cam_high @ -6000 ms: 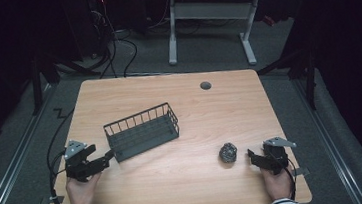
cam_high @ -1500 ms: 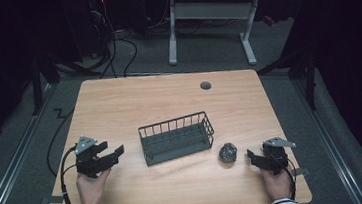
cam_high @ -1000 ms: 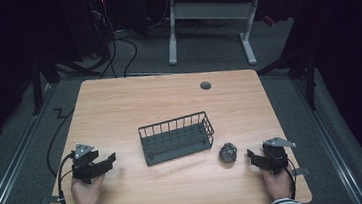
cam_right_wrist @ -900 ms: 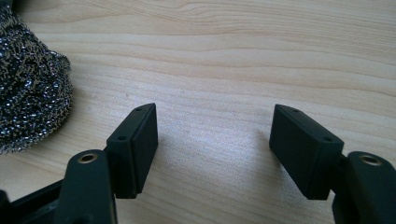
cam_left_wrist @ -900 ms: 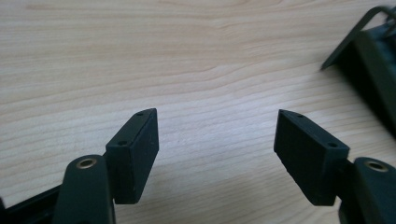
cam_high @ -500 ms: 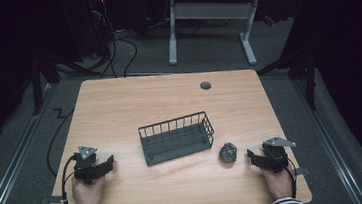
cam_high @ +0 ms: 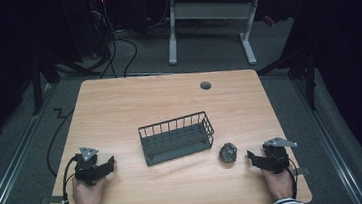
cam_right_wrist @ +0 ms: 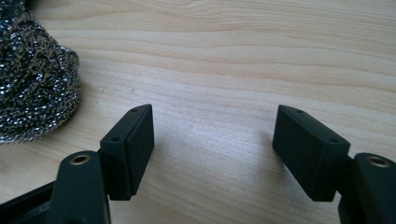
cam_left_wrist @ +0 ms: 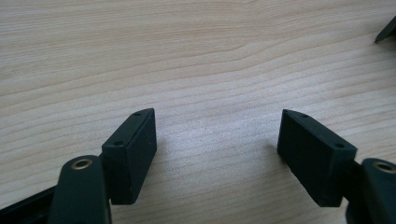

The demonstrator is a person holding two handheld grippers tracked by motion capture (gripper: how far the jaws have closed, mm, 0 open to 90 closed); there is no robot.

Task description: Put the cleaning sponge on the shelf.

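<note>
Wood table (cam_high: 119,108): wire basket (cam_high: 176,137) mid, steel scrubber (cam_high: 228,152) nr right gripper (cam_high: 253,158).

A light wooden table (cam_high: 120,113) carries a dark wire basket (cam_high: 176,137); beside it, seemingly a steel-wool scourer (cam_high: 228,152).

A white-legged desk (cam_high: 206,24) and cables (cam_high: 118,42) stand beyond the table (cam_high: 119,103).
</note>
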